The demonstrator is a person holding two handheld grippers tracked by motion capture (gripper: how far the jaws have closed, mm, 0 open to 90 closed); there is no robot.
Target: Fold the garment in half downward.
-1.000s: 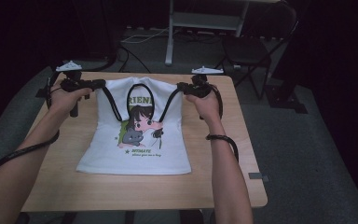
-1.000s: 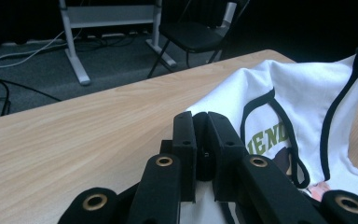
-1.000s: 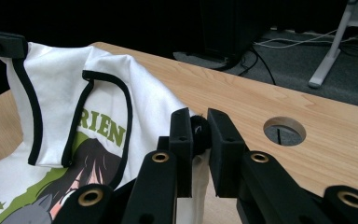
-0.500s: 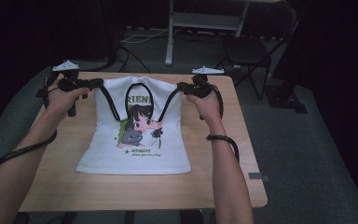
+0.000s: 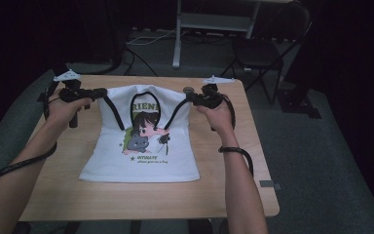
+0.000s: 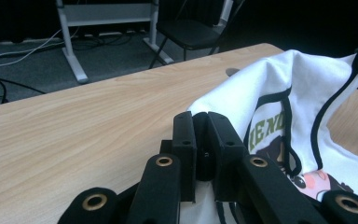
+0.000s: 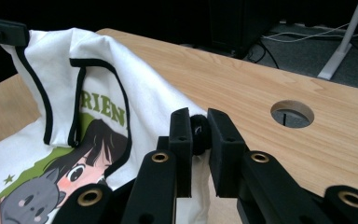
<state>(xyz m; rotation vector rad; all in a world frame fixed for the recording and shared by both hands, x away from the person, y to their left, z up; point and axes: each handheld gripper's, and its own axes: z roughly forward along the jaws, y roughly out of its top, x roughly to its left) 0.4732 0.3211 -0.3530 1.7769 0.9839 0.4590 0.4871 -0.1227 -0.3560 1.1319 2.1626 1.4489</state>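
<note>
White tank top lifted by its two shoulder straps over the bench

The tank top (image 5: 141, 146) has its hem on the bench (image 5: 224, 195); left tongs (image 5: 99, 91) and right tongs (image 5: 189, 97) each pinch a strap, best kept level and evenly taut. The right gripper view adds a round cable hole (image 7: 292, 113) in the bench; the high view, a chair (image 5: 258, 51)

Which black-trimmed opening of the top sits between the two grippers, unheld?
The neckline of the white top: it arches mid-way, while the left gripper and right gripper pinch the shoulder straps.
</note>
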